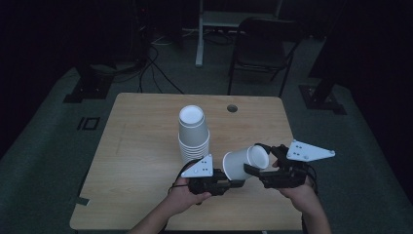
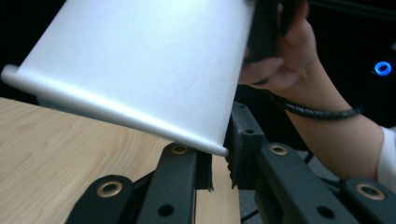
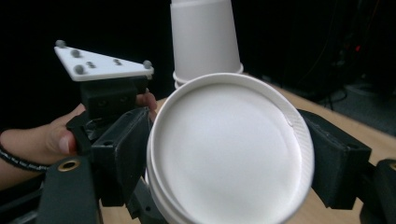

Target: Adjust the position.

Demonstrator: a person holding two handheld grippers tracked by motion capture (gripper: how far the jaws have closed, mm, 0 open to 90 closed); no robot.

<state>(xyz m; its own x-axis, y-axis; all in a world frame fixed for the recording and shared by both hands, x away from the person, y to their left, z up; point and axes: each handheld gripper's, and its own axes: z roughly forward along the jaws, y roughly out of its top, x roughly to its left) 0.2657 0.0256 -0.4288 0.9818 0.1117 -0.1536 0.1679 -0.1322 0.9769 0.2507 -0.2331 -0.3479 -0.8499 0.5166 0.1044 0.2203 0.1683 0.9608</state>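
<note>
Two claws gripping one tilted paper cup [image 1: 245, 162], left claw [image 1: 233, 184] at rim, right claw [image 1: 259, 162] at base

overhead forward-down, tool cameras close, sharing cup [image 1: 246, 161]

Near the table's front edge, we hold both tongs level and facing each other. Our left tongs [image 1: 238, 182] pinch the rim of a tilted white paper cup [image 1: 243, 161], jaws nearly closed, while our right tongs [image 1: 256, 158] clamp its base from both sides. Both forearms enter from below.
</note>
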